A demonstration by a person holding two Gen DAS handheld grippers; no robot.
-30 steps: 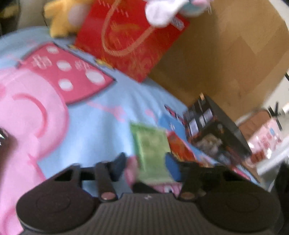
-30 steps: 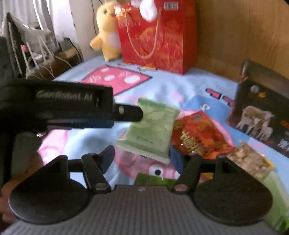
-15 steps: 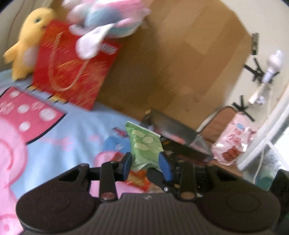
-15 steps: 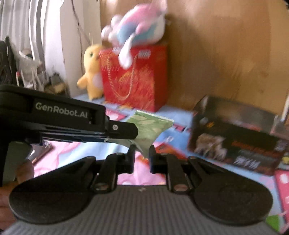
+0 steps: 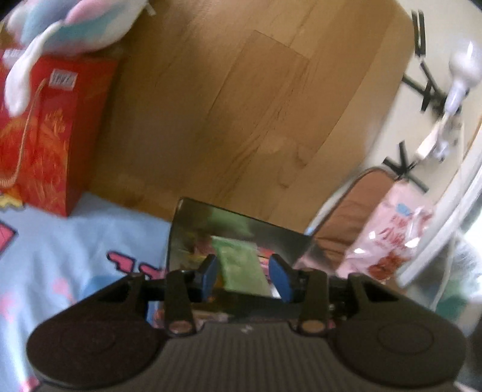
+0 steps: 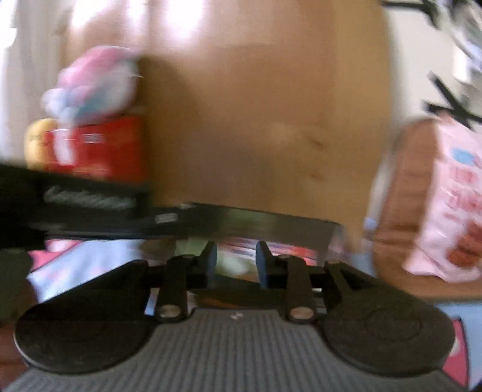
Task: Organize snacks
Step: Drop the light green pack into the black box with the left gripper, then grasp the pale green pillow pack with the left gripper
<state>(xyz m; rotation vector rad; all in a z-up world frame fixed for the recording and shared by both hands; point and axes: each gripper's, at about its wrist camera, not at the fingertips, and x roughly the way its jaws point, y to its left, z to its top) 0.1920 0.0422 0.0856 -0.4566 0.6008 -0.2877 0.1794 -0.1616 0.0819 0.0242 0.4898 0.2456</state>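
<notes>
Left hand-held gripper [image 5: 244,275] spread over open dark box [image 5: 271,235] on bed [image 5: 75,241]; green snack packet [image 5: 241,265] lies between its blue fingertips, inside box, unpinched. Right hand-held gripper [image 6: 235,263] spread, empty, at same box [image 6: 271,226]. Red gift bag [image 5: 45,144] against wooden headboard [image 5: 226,105]. Pink snack bag [image 5: 388,235] on chair.

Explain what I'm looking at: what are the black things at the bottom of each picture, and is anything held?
There is no robot. A person holds a two-finger gripper in each hand, and each one carries a fisheye camera looking along its fingers. In the left view, the left gripper has its fingers apart, with a green snack packet between them at the black box. It looks released, though blur hides contact. The right gripper is open and empty. Nearby are a red gift bag, a plush toy and a pink snack bag.
</notes>
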